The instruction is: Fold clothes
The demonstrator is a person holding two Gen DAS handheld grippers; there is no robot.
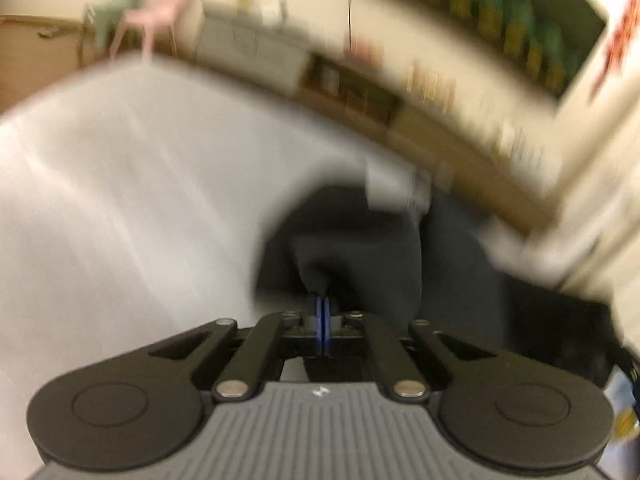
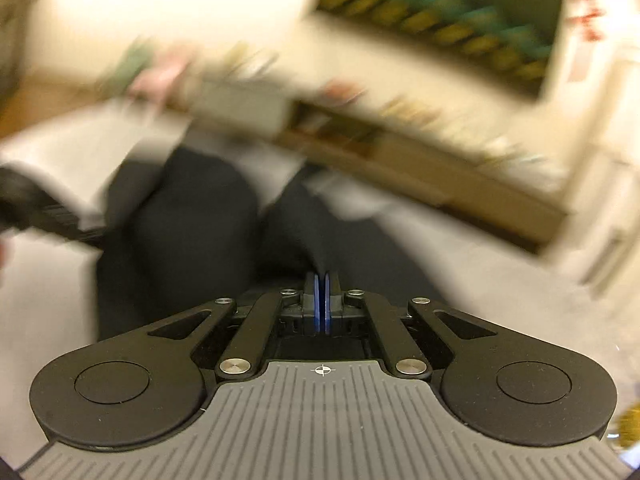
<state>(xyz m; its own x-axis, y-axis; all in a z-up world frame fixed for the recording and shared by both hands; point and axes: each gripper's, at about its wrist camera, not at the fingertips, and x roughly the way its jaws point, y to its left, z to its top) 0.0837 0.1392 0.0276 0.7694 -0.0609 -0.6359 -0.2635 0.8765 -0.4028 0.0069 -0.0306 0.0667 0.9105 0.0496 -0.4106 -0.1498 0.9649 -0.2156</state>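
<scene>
Left gripper (image 1: 323, 312): black linkage arms, silver pivot screws, blue finger pads, grey ribbed housing
Right gripper (image 2: 322, 300): matching black arms, round end discs, white crosshair mark on grey housing

Each gripper is looked along from close behind, angled downward; the dark garment (image 1: 360, 240) (image 2: 192, 232), white surface (image 1: 120, 180) and blurred shelving (image 1: 352, 88) are shared.

a garment (image 1: 352, 240) lies on the worktop (image 1: 120, 200), its near edge pinched in the left gripper (image 1: 323, 312) and the right gripper (image 2: 322, 292); shelving (image 1: 360, 88) stands behind the worktop.
</scene>
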